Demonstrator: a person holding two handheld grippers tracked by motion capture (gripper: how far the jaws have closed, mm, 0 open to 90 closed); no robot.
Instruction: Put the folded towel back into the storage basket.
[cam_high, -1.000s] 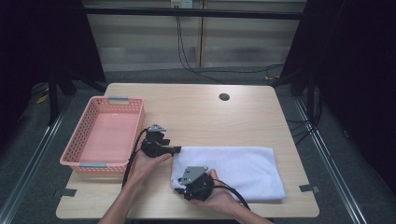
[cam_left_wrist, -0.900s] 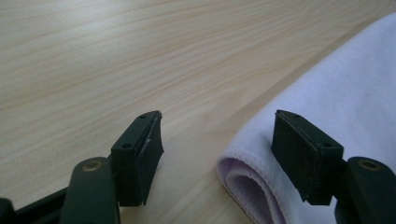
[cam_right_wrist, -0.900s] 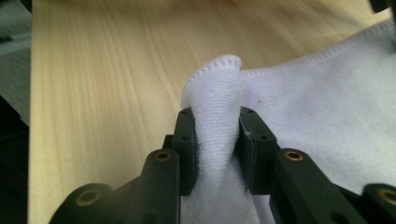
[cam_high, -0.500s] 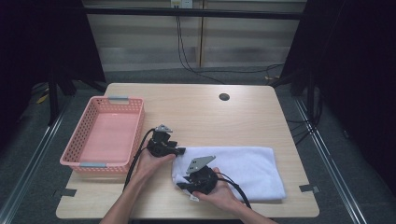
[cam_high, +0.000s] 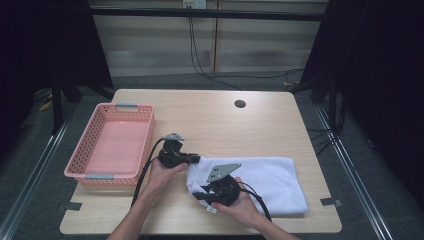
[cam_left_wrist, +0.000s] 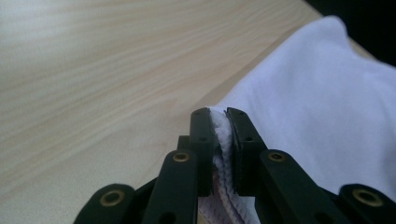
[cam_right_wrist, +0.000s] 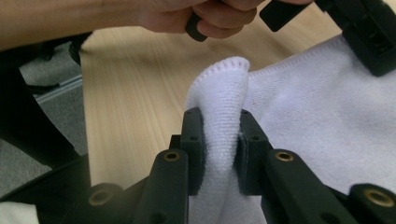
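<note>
The white towel lies folded on the table's near right in the high view, beside a pink basket; both grippers sit at its left end. In the left gripper view, the left gripper has just been closing and pinches the hem. In the right gripper view, the right gripper clamps a raised fold. The towel looks soft, light and limp, best held at corners. No writing is readable.

The left hand-held gripper has just closed its jaws on the white towel's left corner. The right hand-held gripper sits just below. A pink basket stands left on the bench.
</note>
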